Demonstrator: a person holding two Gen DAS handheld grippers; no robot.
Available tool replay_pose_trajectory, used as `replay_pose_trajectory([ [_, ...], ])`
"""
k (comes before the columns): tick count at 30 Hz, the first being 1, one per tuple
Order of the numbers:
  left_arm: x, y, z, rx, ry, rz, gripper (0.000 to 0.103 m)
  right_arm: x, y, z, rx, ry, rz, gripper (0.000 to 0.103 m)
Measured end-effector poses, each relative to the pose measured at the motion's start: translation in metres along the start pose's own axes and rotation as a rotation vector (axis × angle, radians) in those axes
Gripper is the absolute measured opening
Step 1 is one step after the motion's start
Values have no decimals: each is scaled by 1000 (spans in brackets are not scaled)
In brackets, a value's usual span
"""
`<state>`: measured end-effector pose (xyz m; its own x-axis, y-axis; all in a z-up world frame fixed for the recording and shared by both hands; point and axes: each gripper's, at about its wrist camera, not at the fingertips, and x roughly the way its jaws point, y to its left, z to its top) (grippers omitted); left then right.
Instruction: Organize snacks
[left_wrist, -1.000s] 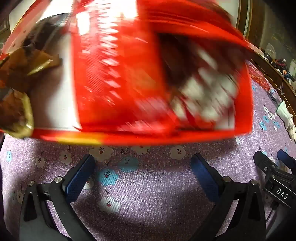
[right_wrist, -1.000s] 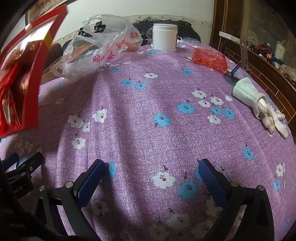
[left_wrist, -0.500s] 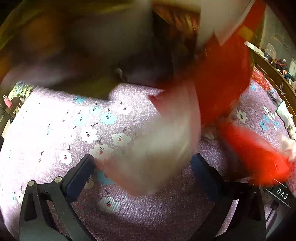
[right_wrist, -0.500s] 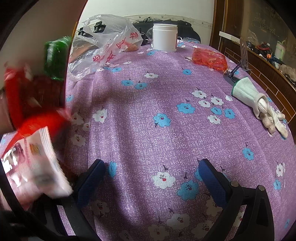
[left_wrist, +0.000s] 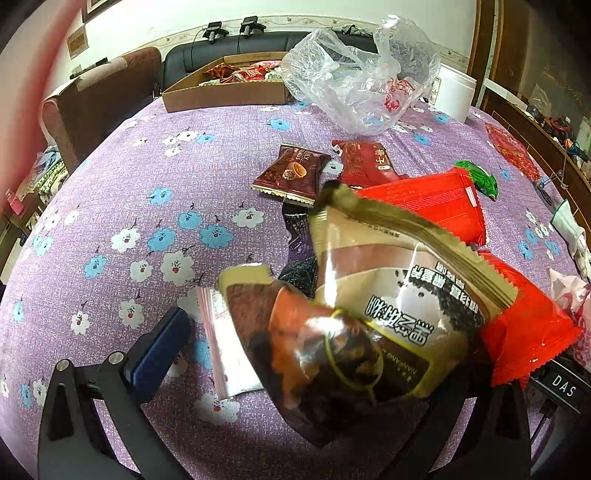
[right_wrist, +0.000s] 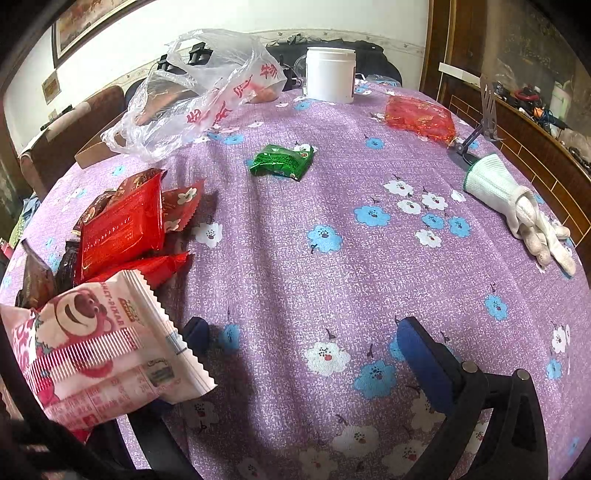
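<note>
A pile of snack packets lies on the purple flowered tablecloth (left_wrist: 110, 206). In the left wrist view a brown-and-gold packet (left_wrist: 369, 314) rests over the right finger of my left gripper (left_wrist: 286, 325), which stands open and holds nothing. Red packets (left_wrist: 424, 206), a small brown packet (left_wrist: 291, 173) and a green packet (left_wrist: 476, 177) lie beyond it. My right gripper (right_wrist: 306, 339) is open over bare cloth. A pink-and-white bear packet (right_wrist: 96, 343) lies against its left finger. The red packets (right_wrist: 122, 225) and the green packet (right_wrist: 282, 160) lie farther off.
A cardboard box (left_wrist: 225, 88) holding snacks stands at the far edge beside a crumpled plastic bag (left_wrist: 354, 74) and a white jar (right_wrist: 330, 74). A red mesh pouch (right_wrist: 419, 118), a metal stand (right_wrist: 487, 107) and a white glove (right_wrist: 517, 210) lie at the right.
A red bag hung over the table at the left and snacks tumbled out of it; now the packets lie still in a pile. Both grippers have stayed where they were.
</note>
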<state>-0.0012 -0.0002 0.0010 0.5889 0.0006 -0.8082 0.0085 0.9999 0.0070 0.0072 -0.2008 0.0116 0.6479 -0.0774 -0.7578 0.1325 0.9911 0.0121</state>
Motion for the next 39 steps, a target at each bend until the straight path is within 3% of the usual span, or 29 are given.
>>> replay_pose_trajectory([
  [39,0,0,0,0,0,0,103,0,-1,-3,0,0,1,103],
])
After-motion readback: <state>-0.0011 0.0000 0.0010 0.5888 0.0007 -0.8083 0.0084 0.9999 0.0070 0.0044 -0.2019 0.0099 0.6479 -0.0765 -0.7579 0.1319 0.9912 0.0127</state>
